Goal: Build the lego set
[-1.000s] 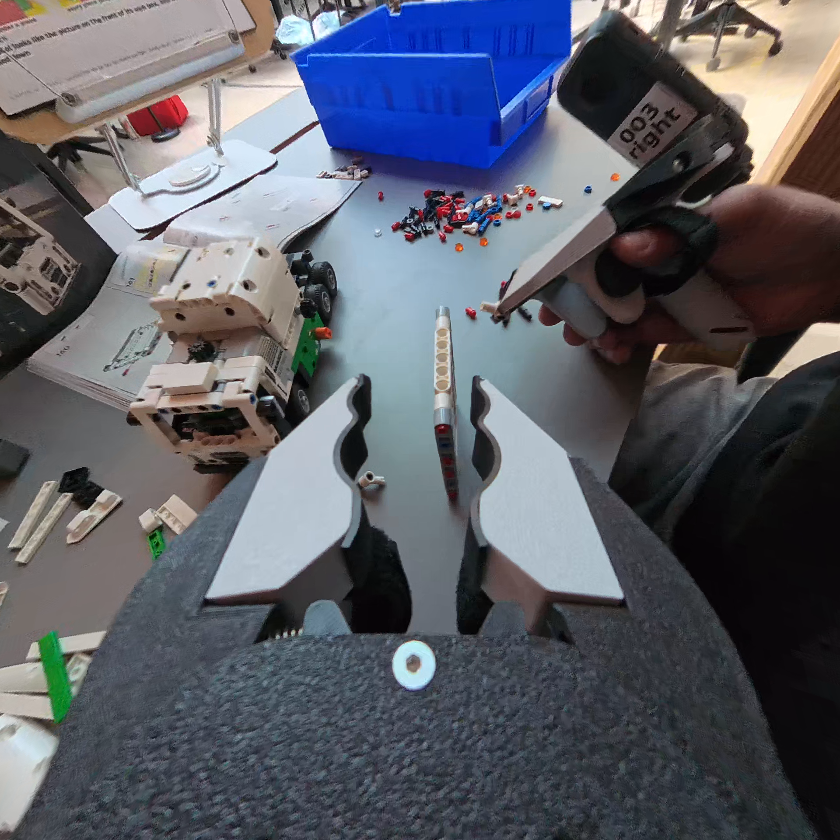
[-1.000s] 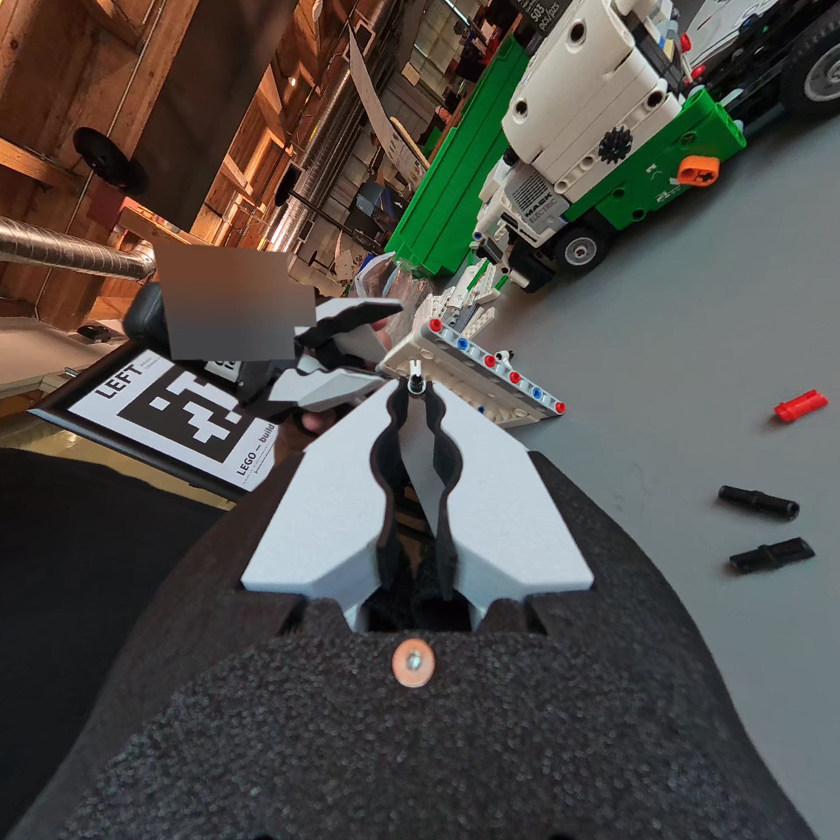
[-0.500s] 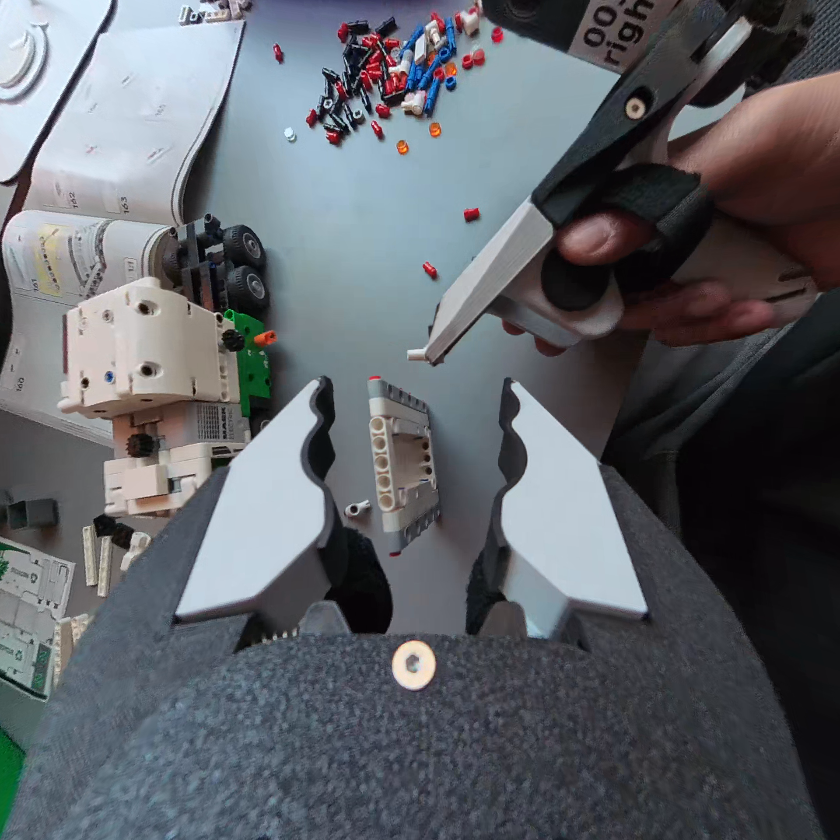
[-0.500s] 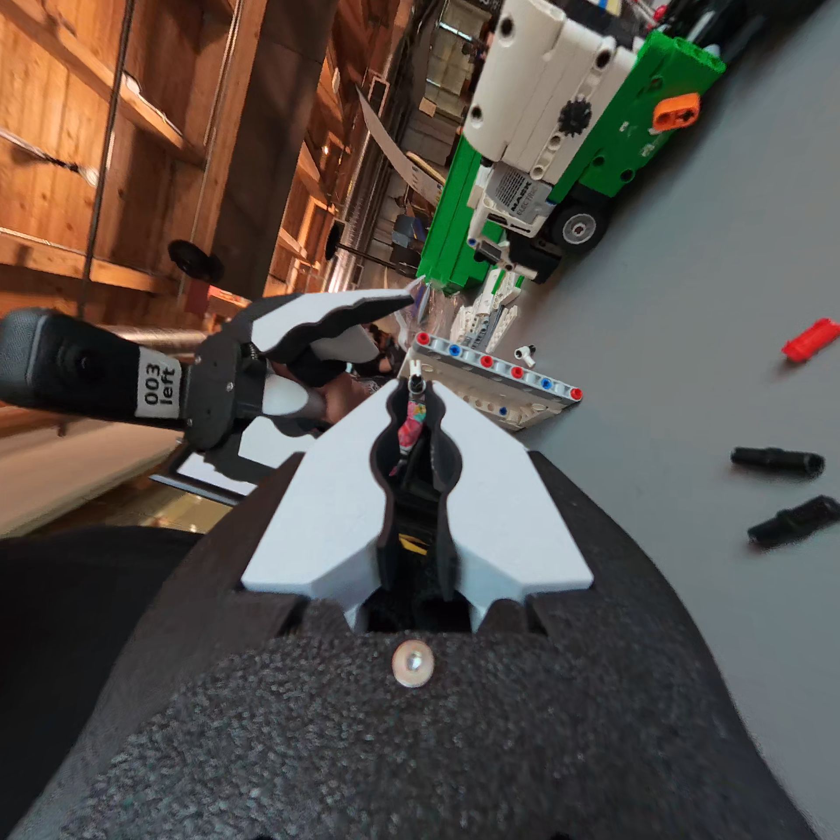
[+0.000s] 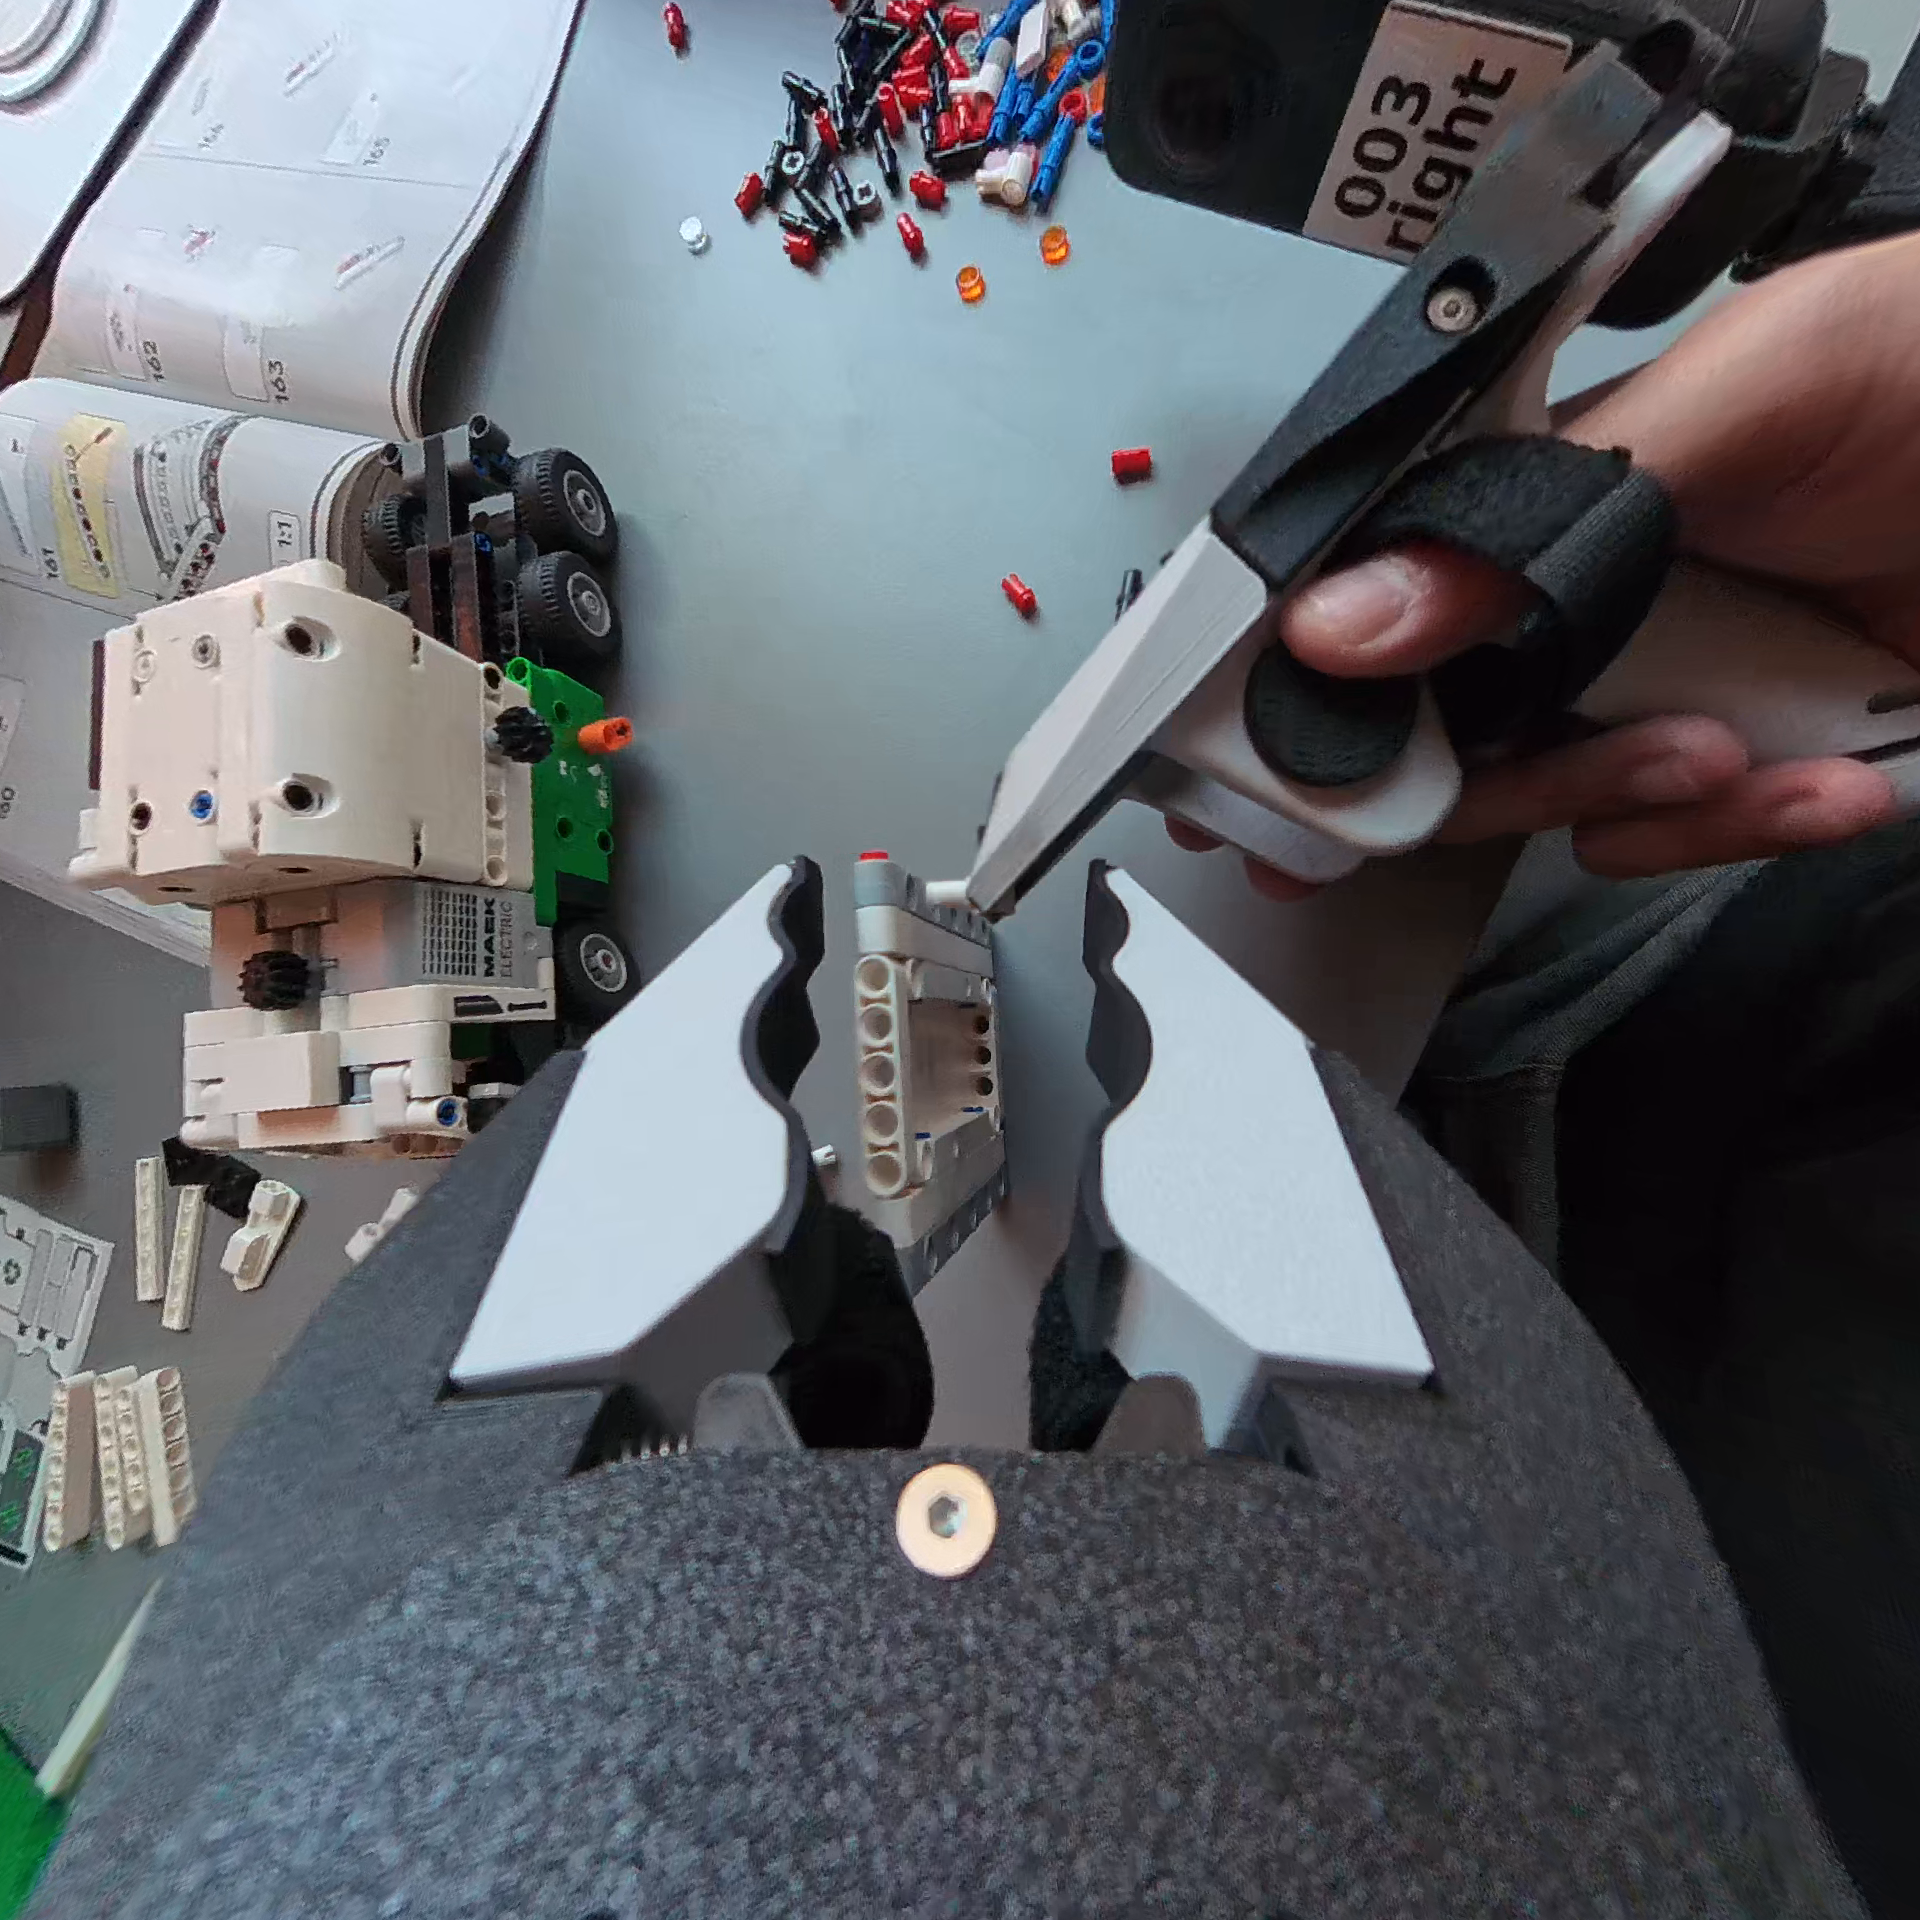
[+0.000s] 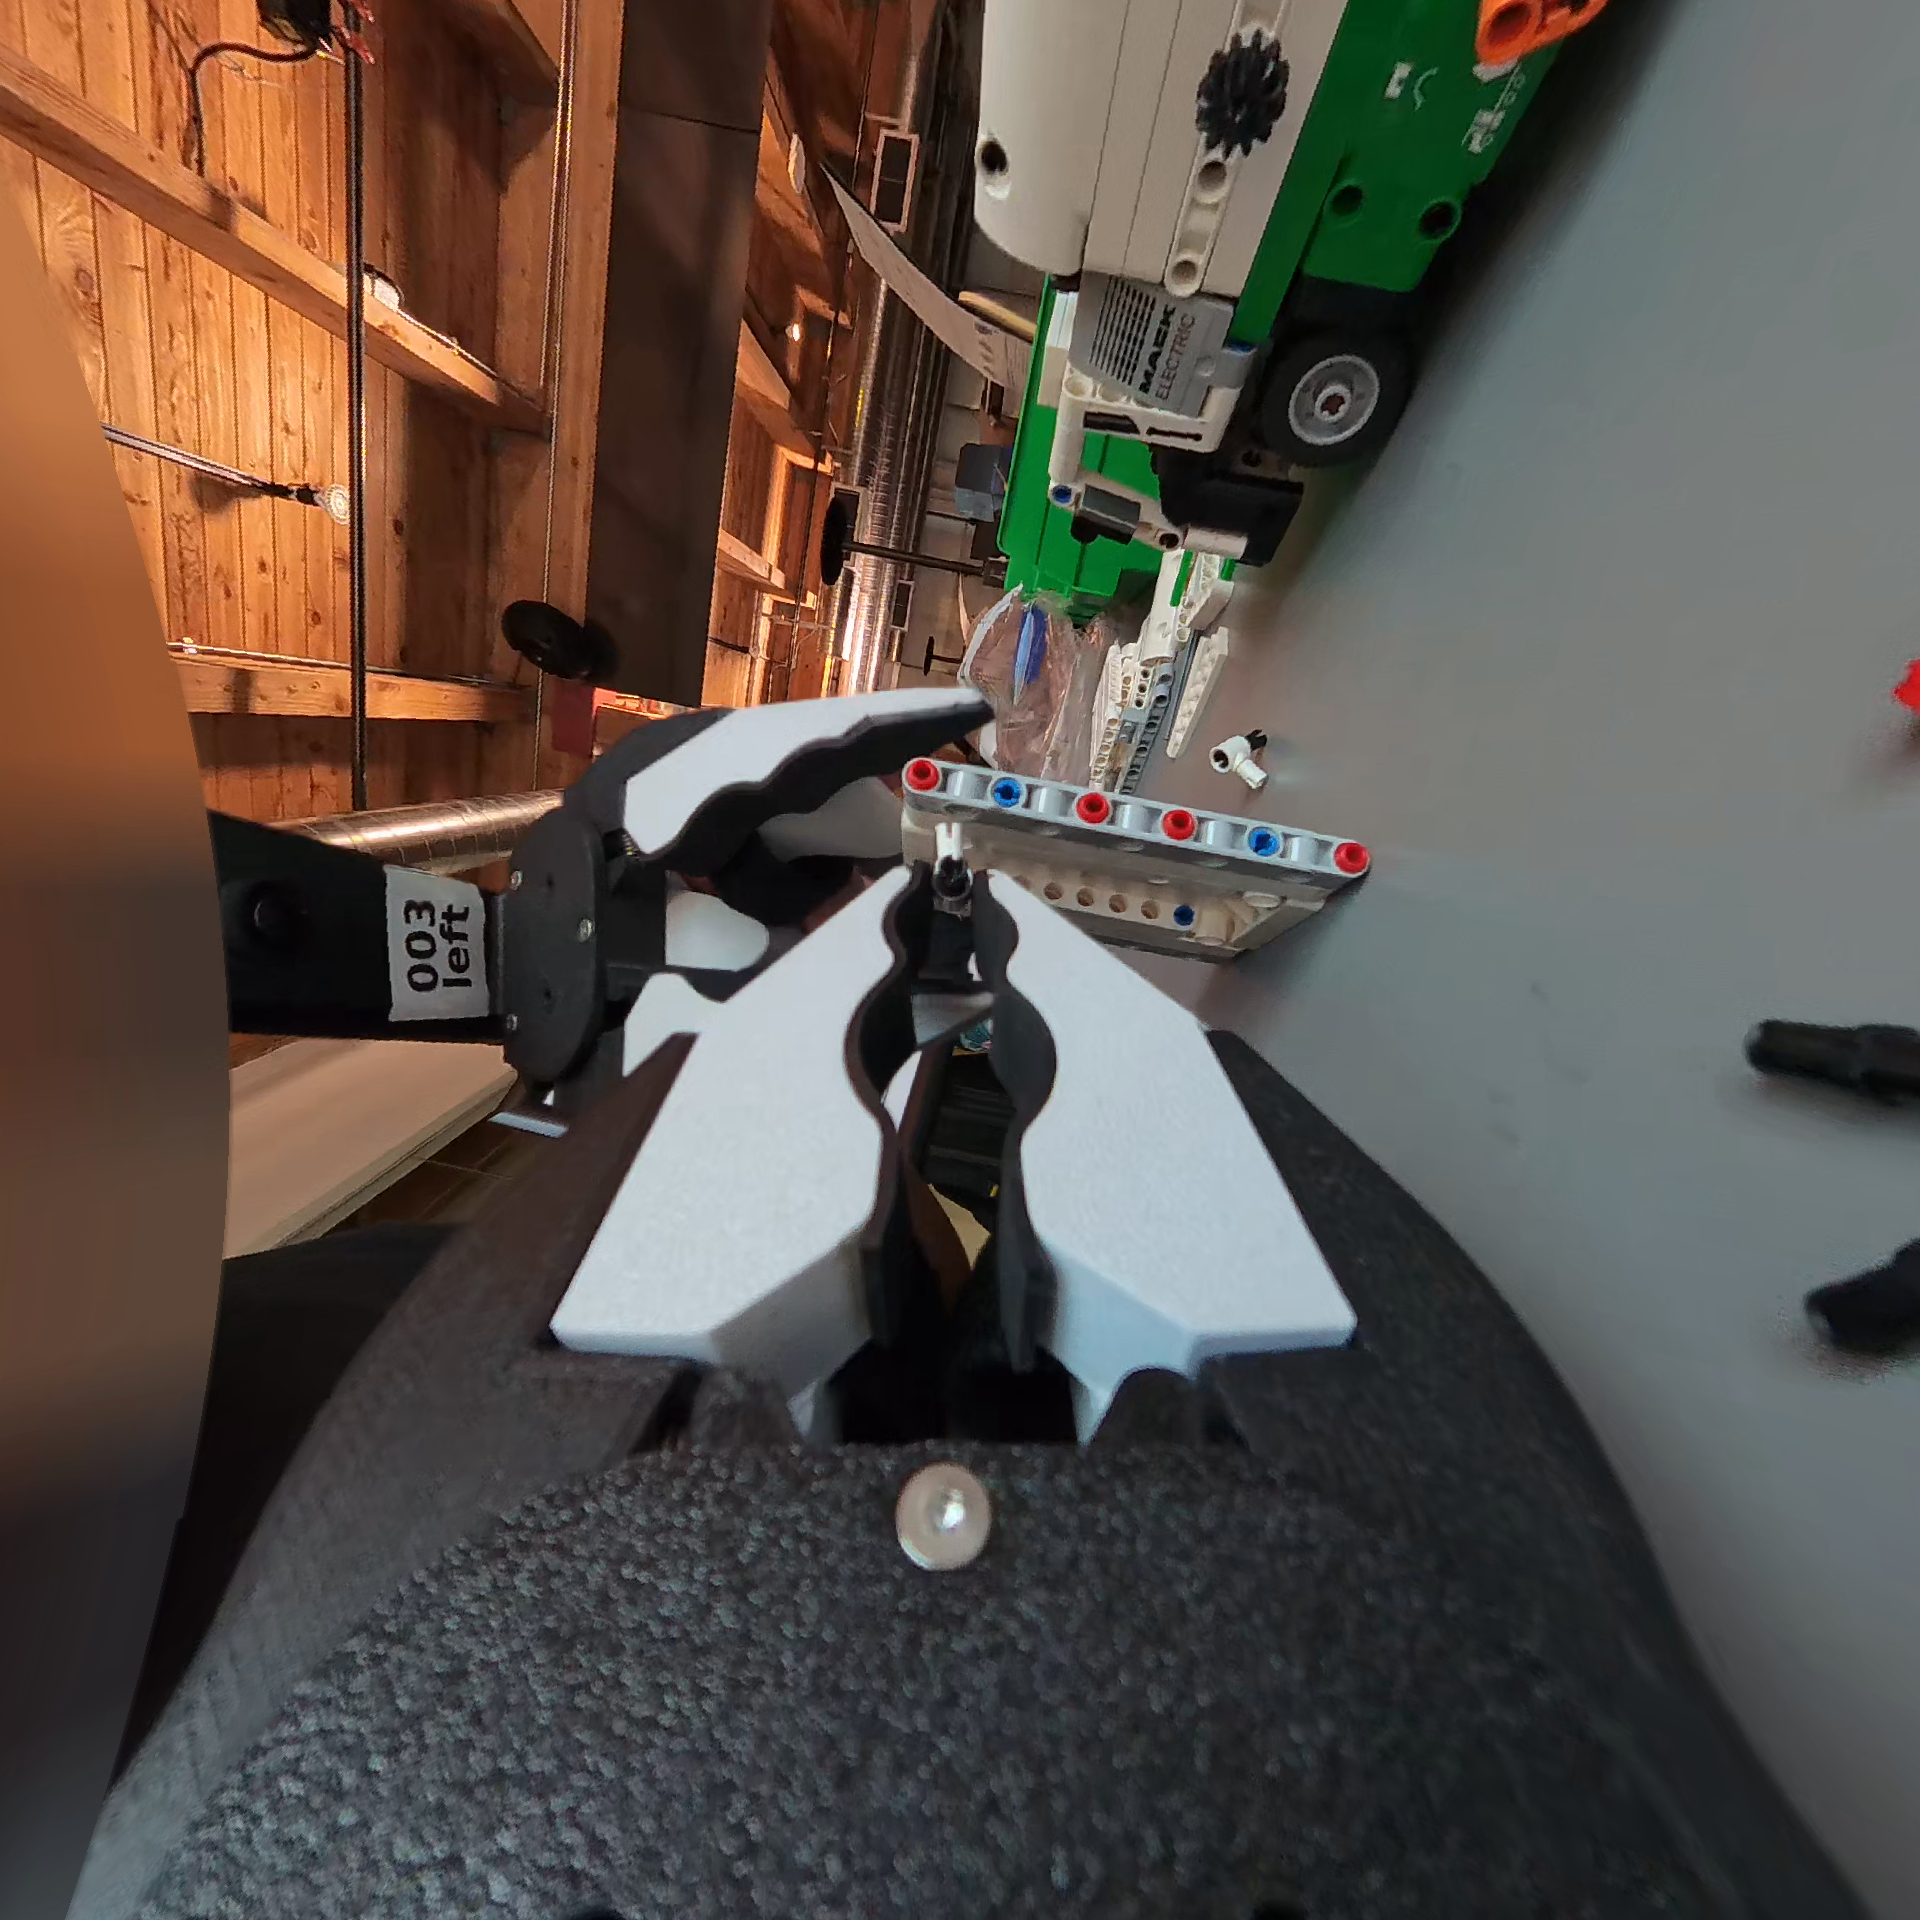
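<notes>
A white and grey lego frame (image 5: 925,1060) with red and blue pins along one edge lies on the grey table. My left gripper (image 5: 948,920) is open, with the frame between its fingers and a gap on the right side. My right gripper (image 6: 948,894) is shut on a small white and black pin (image 6: 948,857) and holds its tip against the frame (image 6: 1132,862) near one end. In the left wrist view the right gripper (image 5: 982,894) comes in from the right, its pin (image 5: 943,890) at the frame's far corner. The half-built white and green truck (image 5: 343,831) stands to the left.
A pile of small red, black and blue pins (image 5: 914,114) lies at the far side, beside an open instruction booklet (image 5: 208,208). White beams (image 5: 125,1455) lie at the left. Two black pins (image 6: 1839,1060) and a small white connector (image 6: 1238,756) lie near the frame.
My left gripper has come down and closer around the frame, fingers a little narrower. My right gripper has carried the pin down to the frame's far corner.
</notes>
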Motion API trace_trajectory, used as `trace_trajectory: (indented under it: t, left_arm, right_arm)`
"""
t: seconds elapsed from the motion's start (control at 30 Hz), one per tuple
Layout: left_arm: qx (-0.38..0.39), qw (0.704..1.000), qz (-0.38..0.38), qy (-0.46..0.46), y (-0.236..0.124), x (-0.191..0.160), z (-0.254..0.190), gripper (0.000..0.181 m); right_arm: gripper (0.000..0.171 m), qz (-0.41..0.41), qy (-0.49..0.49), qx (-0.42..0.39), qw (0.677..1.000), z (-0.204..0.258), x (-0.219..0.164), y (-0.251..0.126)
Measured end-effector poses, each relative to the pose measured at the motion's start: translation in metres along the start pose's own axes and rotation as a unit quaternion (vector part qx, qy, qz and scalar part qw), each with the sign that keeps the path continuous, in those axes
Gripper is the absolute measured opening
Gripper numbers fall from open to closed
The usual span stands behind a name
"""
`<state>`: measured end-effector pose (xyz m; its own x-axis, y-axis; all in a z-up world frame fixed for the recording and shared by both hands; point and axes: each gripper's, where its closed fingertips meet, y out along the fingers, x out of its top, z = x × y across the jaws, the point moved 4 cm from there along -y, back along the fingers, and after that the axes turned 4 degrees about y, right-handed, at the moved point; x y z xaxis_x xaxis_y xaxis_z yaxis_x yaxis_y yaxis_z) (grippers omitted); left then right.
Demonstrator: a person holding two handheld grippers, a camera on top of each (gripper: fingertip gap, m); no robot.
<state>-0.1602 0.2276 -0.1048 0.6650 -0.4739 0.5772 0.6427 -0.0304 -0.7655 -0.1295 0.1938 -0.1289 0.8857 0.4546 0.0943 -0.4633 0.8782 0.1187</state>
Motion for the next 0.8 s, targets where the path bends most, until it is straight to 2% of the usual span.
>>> trace_trajectory:
  t: [0.03, 0.4, 0.8]
  left_arm:
    - [-0.002, 1.0, -0.005, -0.007, 0.0, 0.0, 0.001, 0.047]
    - [-0.042, 0.998, -0.017, -0.041, 0.004, -0.002, 0.002, 0.037]
    - [-0.045, 0.998, -0.001, -0.039, 0.01, -0.012, 0.003, 0.027]
  right_arm:
    - [0.006, -0.001, -0.003, -0.003, 1.0, -0.001, 0.0, 0.001]
    - [0.006, -0.008, 0.002, -0.004, 1.0, -0.002, 0.002, 0.002]
    - [0.006, -0.005, 0.011, -0.001, 1.0, -0.002, 0.002, 0.005]
